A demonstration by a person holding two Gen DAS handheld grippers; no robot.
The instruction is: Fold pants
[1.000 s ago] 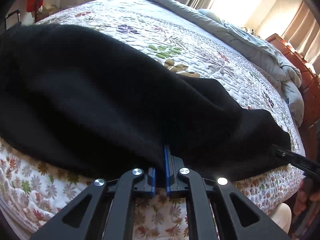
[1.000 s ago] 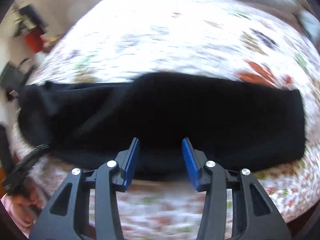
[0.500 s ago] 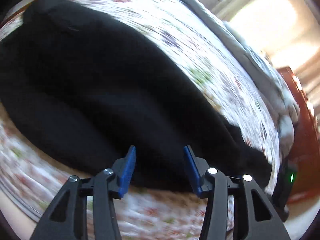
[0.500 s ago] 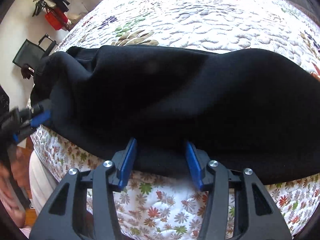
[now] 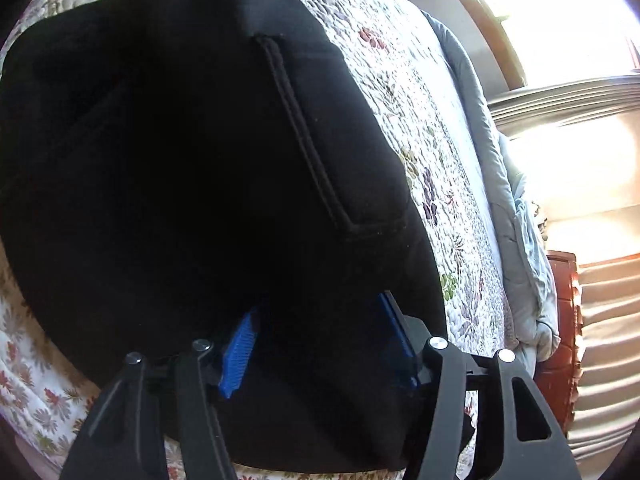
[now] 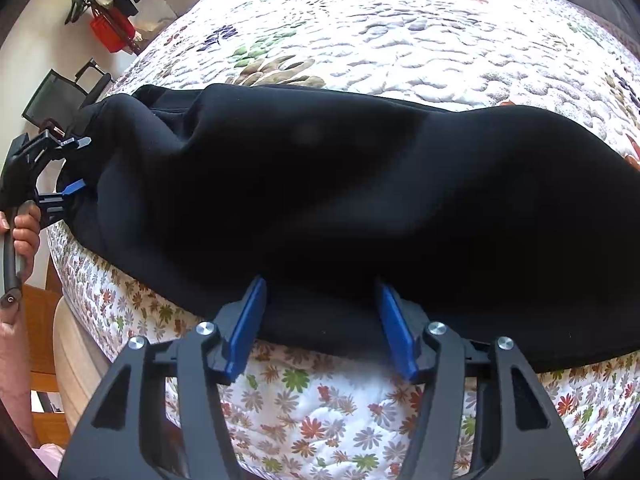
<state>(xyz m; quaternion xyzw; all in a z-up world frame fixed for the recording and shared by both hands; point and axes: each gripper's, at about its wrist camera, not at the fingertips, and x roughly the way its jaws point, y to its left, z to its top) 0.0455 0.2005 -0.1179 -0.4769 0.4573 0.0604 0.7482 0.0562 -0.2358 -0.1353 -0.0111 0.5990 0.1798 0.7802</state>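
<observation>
Pants (image 6: 360, 208) between both open tongs

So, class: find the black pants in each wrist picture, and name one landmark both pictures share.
Left wrist view: the black pants fill the left and centre, a stitched pocket seam running down the middle.
Right wrist view: the black pants stretch as a wide band across the middle, left edge to right edge.
Shared landmark: the floral quilt beneath them.
</observation>
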